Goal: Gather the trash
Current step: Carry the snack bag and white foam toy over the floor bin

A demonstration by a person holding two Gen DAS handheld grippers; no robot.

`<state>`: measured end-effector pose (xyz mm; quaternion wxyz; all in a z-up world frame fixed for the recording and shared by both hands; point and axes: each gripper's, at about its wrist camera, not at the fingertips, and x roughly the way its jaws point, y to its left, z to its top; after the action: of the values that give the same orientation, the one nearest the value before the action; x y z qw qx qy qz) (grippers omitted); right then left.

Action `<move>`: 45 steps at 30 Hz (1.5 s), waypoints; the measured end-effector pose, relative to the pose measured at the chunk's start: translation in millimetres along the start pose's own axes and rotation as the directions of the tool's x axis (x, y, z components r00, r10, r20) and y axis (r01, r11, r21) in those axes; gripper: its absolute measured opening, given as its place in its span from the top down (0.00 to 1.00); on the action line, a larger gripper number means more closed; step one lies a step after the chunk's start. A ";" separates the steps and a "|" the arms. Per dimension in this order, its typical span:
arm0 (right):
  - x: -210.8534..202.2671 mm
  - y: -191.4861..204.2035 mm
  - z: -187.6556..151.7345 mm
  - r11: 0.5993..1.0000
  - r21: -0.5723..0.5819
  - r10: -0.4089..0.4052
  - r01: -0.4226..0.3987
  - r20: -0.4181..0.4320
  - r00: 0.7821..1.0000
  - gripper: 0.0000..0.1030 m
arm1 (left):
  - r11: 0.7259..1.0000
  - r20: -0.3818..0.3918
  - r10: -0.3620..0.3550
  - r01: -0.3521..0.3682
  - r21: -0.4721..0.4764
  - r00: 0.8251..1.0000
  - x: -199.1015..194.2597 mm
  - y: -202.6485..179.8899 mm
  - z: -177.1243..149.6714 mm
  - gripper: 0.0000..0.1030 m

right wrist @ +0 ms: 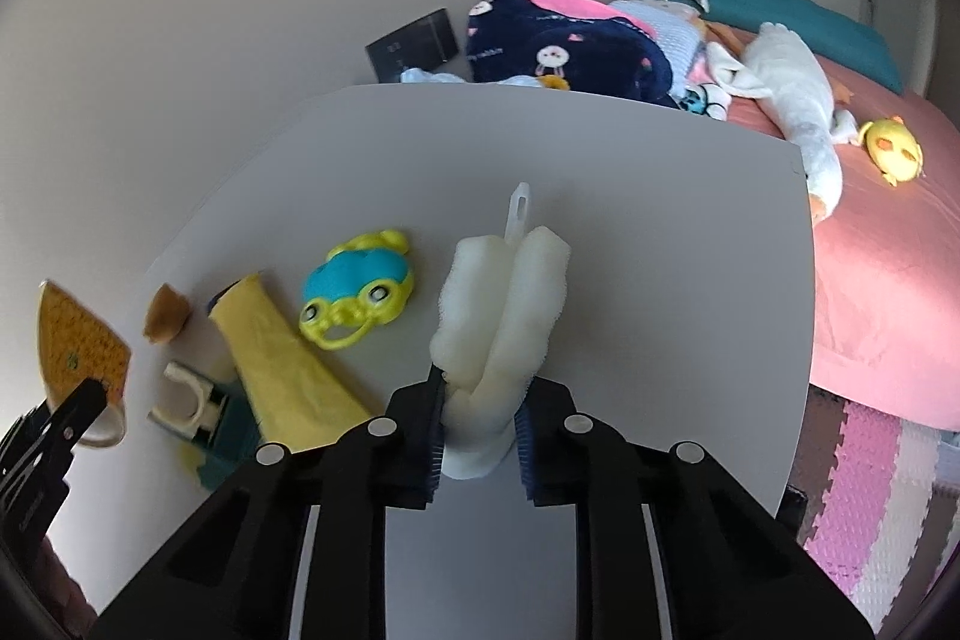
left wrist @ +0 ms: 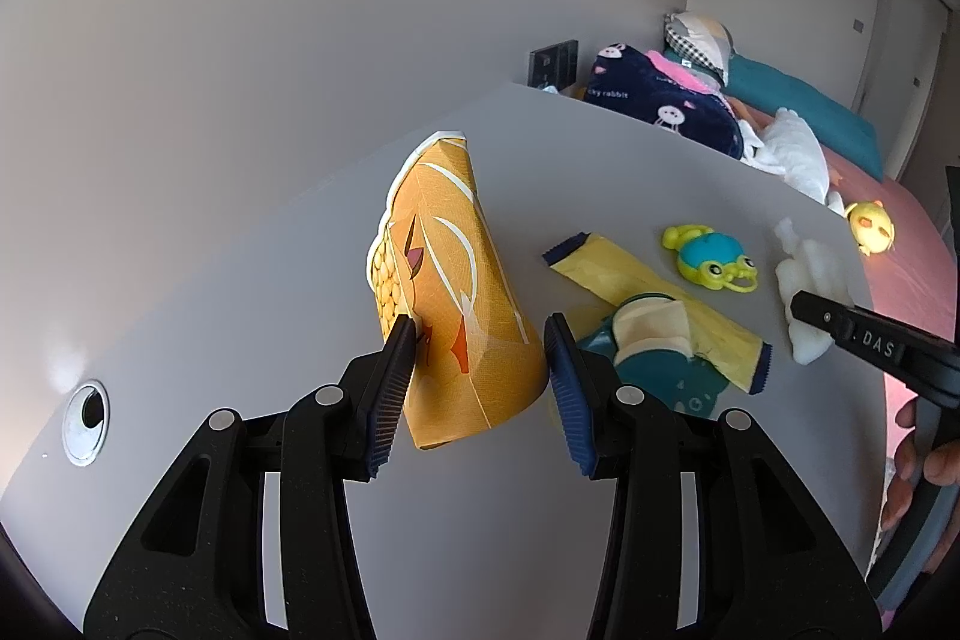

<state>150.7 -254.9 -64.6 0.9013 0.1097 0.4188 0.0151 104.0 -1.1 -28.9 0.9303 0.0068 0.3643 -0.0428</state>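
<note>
The right hand-held gripper (right wrist: 480, 436) is pinching the white sponge (right wrist: 501, 316) at six o'clock on the tabletop (right wrist: 660, 280); the left hand-held gripper (left wrist: 480, 376) is clasping an orange bag (left wrist: 456, 304). Lifting straight avoids the toy (right wrist: 357, 289) at nine o'clock.

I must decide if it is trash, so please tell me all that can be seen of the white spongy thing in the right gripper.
The white foam brush looks like soft, porous sponge folded in two lobes around a thin translucent plastic handle with a hanging hole at its tip. It lies lengthwise on the grey table, pointing away from the camera. The right gripper is shut on its near end, squeezing the foam. The blue and yellow toy lies beside it, apart.
</note>
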 end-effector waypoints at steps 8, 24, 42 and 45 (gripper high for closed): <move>-32.7 0.8 -7.5 1.000 -0.020 0.011 -0.011 0.026 1.000 0.80 | 1.000 0.016 -0.015 0.015 0.022 1.000 -18.0 -15.6 -2.1 0.57; -104.9 -21.0 -36.8 0.999 -0.033 0.028 -0.026 0.073 0.997 0.79 | 0.997 0.039 -0.054 0.052 0.057 0.998 -61.6 -61.9 -19.5 0.57; -154.7 -63.4 -66.6 1.000 -0.018 0.006 -0.005 0.096 0.995 0.78 | 0.982 0.008 -0.126 0.124 0.142 0.992 -74.5 -132.9 -43.1 0.57; -160.5 -72.6 -70.1 1.000 -0.006 -0.002 0.003 0.101 0.995 0.77 | 0.979 0.004 -0.138 0.135 0.154 0.990 -75.6 -142.2 -46.3 0.57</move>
<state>-11.3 -331.9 -3.1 0.9216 0.1073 0.3729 0.0098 5.4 -135.1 -8.9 0.9245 0.0529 0.3529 -0.1344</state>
